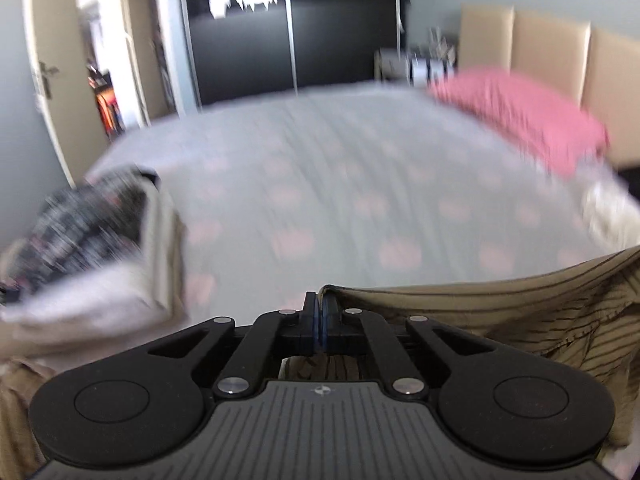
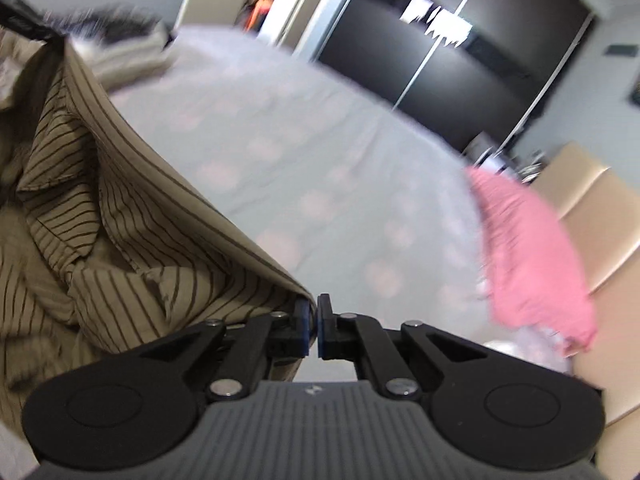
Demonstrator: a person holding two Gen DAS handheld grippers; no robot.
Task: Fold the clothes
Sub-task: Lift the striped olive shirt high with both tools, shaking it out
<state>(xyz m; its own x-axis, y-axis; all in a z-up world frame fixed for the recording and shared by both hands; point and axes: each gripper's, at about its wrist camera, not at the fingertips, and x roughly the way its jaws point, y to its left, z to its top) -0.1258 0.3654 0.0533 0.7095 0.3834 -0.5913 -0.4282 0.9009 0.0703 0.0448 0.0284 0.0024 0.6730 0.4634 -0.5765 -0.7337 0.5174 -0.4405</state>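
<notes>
- Big bed [image 1: 320, 184] fills most of both views, covered by a pale grey sheet with faint pink blotches, all pretty blurry.
- Dark wardrobe [image 1: 288, 40] with sliding doors stands past the far side of the bed, and there's an open doorway to its left.
- Tan shirt [image 2: 120, 216] with thin dark stripes is held up off the bed, stretched between the two grippers with its upper edge pulled fairly taut and the rest hanging crumpled below.
- Pink pillow [image 1: 520, 120] sits by the beige padded headboard [image 1: 560, 52].
- Heap of other clothes [image 1: 88, 216], dark patterned stuff on something whitish, lies at the bed's left edge.
- Left gripper [image 1: 321, 322] is clamped tight on the shirt's edge.
- Right gripper [image 2: 313, 328] pinches the shirt's other corner, fingers nearly together.
</notes>
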